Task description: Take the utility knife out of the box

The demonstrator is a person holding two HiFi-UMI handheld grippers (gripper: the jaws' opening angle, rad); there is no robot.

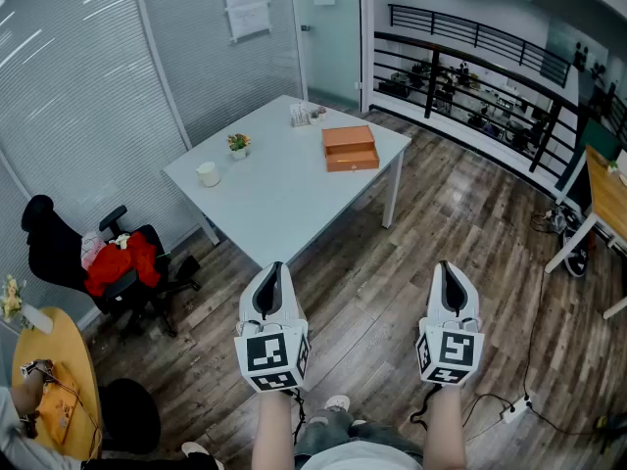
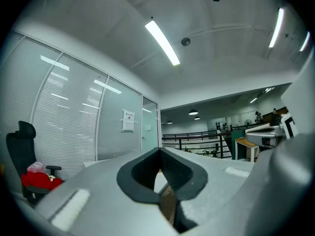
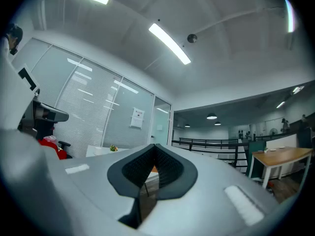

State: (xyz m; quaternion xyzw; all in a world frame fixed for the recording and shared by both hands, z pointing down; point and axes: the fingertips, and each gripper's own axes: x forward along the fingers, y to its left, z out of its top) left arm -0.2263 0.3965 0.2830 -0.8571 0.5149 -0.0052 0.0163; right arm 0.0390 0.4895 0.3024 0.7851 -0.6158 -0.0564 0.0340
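While box (image 1: 350,148) lies well ahead of jaws on surface (image 1: 279,199) | left gripper (image 1: 275,267), right gripper (image 1: 447,266): jaws closed, empty, level for approach.

A smooth, matt white table (image 1: 284,199) carries an orange wood-look box (image 1: 350,148) over a glossy wood-plank floor (image 1: 441,213); the left gripper (image 1: 275,265) and right gripper (image 1: 446,264) are matt grey plastic with ribbed black pads (image 3: 170,168).
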